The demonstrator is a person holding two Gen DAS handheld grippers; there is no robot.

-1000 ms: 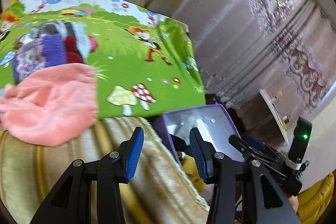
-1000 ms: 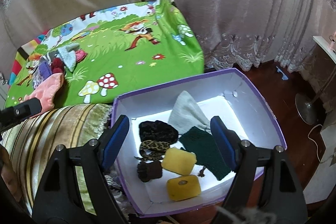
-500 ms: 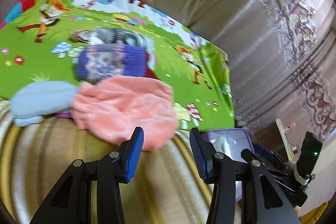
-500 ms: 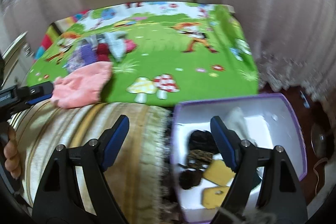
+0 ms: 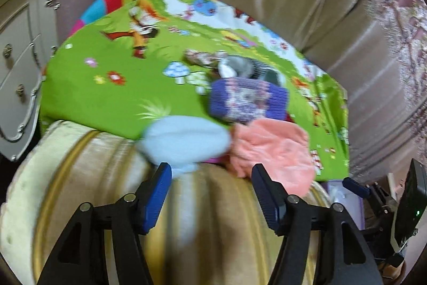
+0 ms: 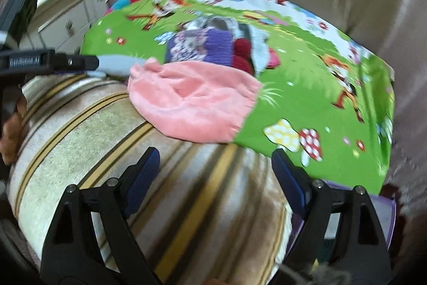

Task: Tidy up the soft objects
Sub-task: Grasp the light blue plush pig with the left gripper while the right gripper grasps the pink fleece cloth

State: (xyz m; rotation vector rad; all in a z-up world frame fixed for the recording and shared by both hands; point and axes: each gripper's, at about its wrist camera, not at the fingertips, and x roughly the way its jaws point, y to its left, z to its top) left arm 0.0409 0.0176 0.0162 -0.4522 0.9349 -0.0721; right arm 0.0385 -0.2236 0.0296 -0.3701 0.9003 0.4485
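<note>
Blue-padded jaws of the left hand-held gripper (image 5: 209, 182) are opening, angling down over a striped velvety cushion (image 5: 106, 178) with nothing between them; a pale blue fluffy cloth (image 5: 184, 142) is lying just ahead. The right hand-held gripper (image 6: 216, 164) is also tilting downward, its jaws widening and empty. A pink fleecy cloth (image 6: 194, 103) is sprawling across the cushion edge and the green cartoon mat (image 6: 307, 87), touching a purple knitted piece (image 6: 202, 47). Motion is blurring the pile behind, and a purple box (image 6: 384, 215) is showing only a corner.
</note>
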